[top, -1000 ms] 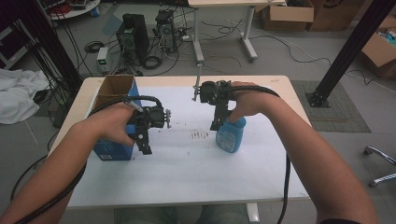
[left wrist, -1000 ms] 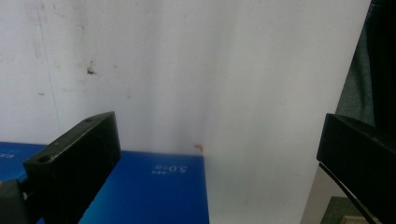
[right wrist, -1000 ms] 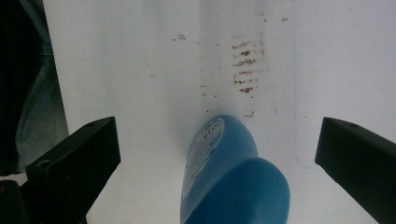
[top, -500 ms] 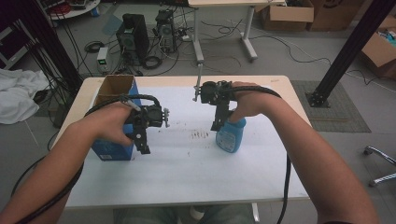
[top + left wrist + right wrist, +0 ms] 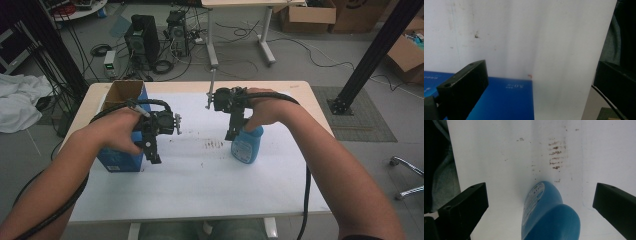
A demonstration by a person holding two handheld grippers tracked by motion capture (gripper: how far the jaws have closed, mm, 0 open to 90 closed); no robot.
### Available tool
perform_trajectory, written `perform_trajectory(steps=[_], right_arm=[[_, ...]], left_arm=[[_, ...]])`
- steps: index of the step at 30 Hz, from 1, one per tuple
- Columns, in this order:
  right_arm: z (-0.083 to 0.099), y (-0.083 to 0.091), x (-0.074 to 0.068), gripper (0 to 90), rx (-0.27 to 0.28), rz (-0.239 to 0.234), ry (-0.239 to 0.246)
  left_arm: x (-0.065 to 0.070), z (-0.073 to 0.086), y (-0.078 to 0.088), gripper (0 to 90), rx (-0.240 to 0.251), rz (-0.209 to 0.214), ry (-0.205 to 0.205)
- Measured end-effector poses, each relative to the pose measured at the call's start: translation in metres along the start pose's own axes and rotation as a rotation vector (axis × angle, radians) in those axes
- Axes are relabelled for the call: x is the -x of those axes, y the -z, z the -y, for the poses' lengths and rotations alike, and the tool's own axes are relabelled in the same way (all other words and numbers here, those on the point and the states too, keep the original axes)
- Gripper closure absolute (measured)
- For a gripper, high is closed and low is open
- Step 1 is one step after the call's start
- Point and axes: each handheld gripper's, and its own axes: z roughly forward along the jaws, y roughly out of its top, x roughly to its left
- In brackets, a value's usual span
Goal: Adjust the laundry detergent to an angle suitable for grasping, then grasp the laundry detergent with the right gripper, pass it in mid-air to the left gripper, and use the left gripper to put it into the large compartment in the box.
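Bottle (image 5: 549,212) stands between right tongs' (image 5: 540,202) spread jaws, untouched.

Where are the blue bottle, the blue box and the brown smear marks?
blue bottle (image 5: 549,212): right gripper view, its body.
blue box (image 5: 117,157): high view, front face.
brown smear marks (image 5: 556,155): right gripper view, middle streaks.

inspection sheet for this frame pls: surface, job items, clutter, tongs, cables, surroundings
Surface: white table, brown smudges mid-table.
Job's things: blue bottle upright; blue box open-topped at the left edge.
Clutter: nothing seen.
Tongs: left tongs open beside the box; right tongs open above the bottle, not touching.
Cables: one cable trails from each tongs off the near edge.
Surroundings: PC towers, cartons, floor wiring.
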Motion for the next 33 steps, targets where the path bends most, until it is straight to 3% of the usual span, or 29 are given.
perform_trajectory(steps=[17,21,27,33], right_arm=[[0.008,0.001,-0.001,0.0,0.009,0.005,-0.023],[0.006,0.004,-0.004,0.0,0.033,0.009,-0.018],[0.008,0.013,-0.003,0.0,0.117,0.026,-0.017],[0.016,0.023,0.002,0.0,0.257,0.042,-0.047]], left_arm=[[-0.001,0.002,-0.005,0.1,-0.004,0.010,0.003],[0.001,0.002,-0.004,0.1,0.003,0.005,0.005],[0.004,0.000,-0.004,0.1,0.011,0.007,0.003],[0.006,-0.001,-0.003,0.1,0.007,0.010,-0.005]])
